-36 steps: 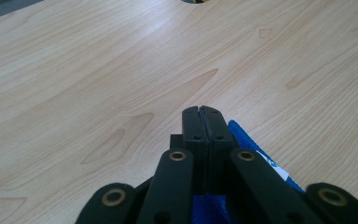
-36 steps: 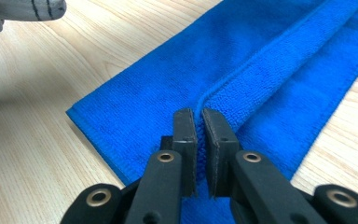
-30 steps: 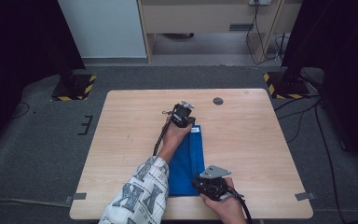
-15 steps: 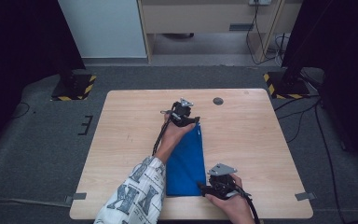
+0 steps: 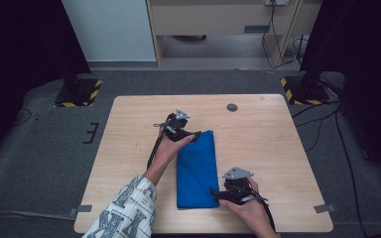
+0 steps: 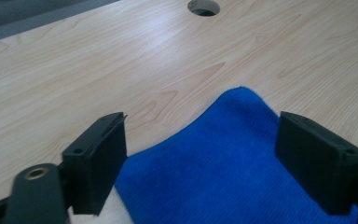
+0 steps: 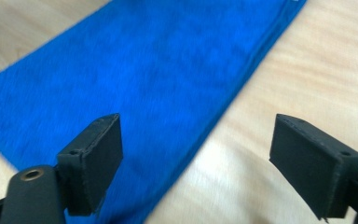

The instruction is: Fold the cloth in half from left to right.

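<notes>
Cloth position: blue cloth (image 5: 197, 170) lies flat mid-table, folded into a long narrow rectangle running from the far middle toward the person's edge.
Cloth edges: long sides straight; far corner rounded and slightly puffed in the left gripper view (image 6: 242, 140); a stitched hem runs along the long side in the right gripper view (image 7: 168, 93).
Left gripper: left gripper (image 5: 194, 136) at the cloth's far left corner, jaws spread wide, having just been opening; the corner lies between them on the table, no pad pressing it.
Right gripper: right gripper (image 5: 217, 195) at the near right corner, jaws also wide, just been opening; cloth edge passes under the gap, not gripped.
Open room: bare table (image 5: 273, 144) right of the cloth is broad; a narrower bare strip left of it, crossed by the person's patterned sleeve (image 5: 129, 210).
Table edges: rounded corners, light wood grain; round cable hole (image 5: 232, 107) near the far edge, well apart from the cloth.
Textures: cloth is fuzzy terry-like pile; jaw pads matte black, blocky.
</notes>
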`<act>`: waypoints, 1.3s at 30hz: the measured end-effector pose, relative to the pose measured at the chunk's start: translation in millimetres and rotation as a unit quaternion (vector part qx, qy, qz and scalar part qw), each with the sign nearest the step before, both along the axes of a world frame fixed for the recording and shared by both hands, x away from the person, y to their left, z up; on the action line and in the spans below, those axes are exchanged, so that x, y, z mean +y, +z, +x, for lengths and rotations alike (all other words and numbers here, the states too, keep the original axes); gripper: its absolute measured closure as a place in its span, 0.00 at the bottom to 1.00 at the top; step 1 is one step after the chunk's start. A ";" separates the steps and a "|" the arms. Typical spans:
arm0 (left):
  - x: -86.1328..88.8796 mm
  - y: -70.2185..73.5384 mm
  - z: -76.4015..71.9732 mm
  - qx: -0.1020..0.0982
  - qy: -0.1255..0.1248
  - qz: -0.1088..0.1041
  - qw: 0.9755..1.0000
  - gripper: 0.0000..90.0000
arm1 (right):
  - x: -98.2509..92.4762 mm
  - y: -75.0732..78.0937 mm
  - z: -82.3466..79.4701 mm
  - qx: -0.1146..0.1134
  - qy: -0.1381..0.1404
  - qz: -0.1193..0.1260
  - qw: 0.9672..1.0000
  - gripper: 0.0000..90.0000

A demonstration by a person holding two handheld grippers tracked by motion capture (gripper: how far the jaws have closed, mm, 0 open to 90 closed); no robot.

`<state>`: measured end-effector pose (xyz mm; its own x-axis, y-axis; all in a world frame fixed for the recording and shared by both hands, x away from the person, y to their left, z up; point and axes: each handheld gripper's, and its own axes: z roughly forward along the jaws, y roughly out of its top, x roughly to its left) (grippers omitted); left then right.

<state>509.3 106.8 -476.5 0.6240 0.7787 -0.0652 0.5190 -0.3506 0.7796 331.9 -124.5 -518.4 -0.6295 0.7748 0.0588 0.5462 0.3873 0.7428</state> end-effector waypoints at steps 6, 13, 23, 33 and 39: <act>18.0 -2.9 -3.3 0.010 0.003 0.002 1.000 0.10 | 7.7 5.4 21.5 -0.007 0.002 0.003 1.000 0.14; 29.7 -6.9 -12.1 0.016 -0.001 0.009 1.000 0.09 | 8.4 6.2 52.8 -0.001 0.010 0.012 1.000 0.10; 33.7 -11.2 -12.1 0.011 0.005 0.021 1.000 0.10 | 10.1 7.6 96.2 0.007 -0.012 0.002 1.000 0.14; 49.2 -13.2 -3.0 0.012 0.048 0.002 0.999 0.13 | 11.8 9.5 131.7 0.017 -0.029 0.003 0.999 0.18; 53.6 -14.6 1.5 0.017 0.057 -0.004 0.998 0.14 | 14.8 12.7 152.6 0.028 -0.036 0.009 0.999 0.25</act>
